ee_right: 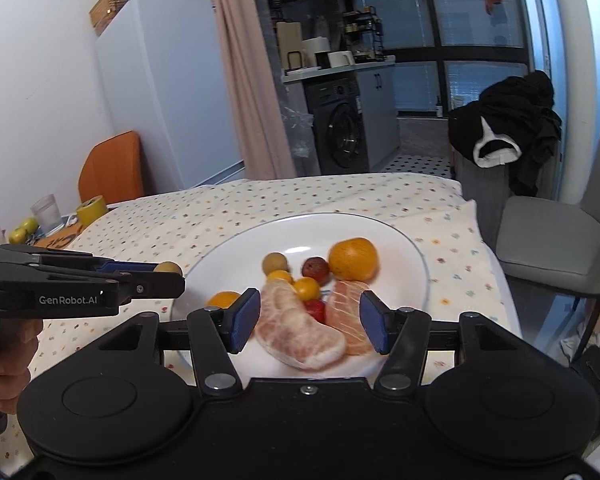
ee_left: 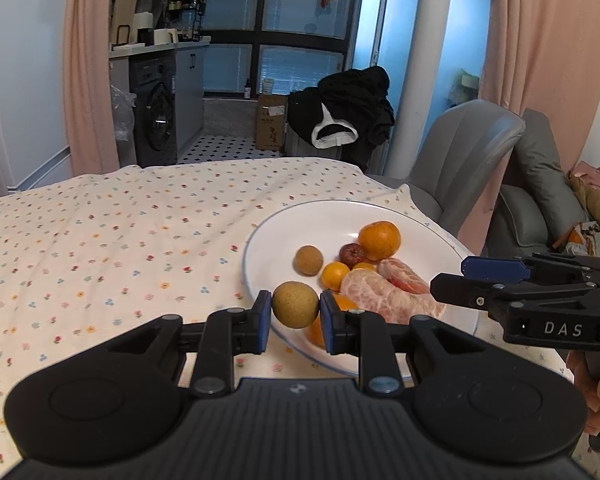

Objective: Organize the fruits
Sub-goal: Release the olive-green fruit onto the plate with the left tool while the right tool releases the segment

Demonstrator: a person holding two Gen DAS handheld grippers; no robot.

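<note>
Left wrist view: left gripper (ee_left: 295, 305) clenched on a longan (ee_left: 295, 304), held over the plate's (ee_left: 260, 240) near-left rim. Right gripper (ee_right: 307, 322) gapes empty above the pomelo segments (ee_right: 300, 332). Placing step, I judge; next, lower the longan beside the other longan (ee_left: 308, 260) and release

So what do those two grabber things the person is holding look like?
Both are black plastic. The left gripper and the right gripper each have two fingers tipped with ribbed blue pads, joined to a wide body by black link bars with silver screws. One side reads "GenRobot.AI", another "DAS", in white letters. No cables or sleeves show.
</note>
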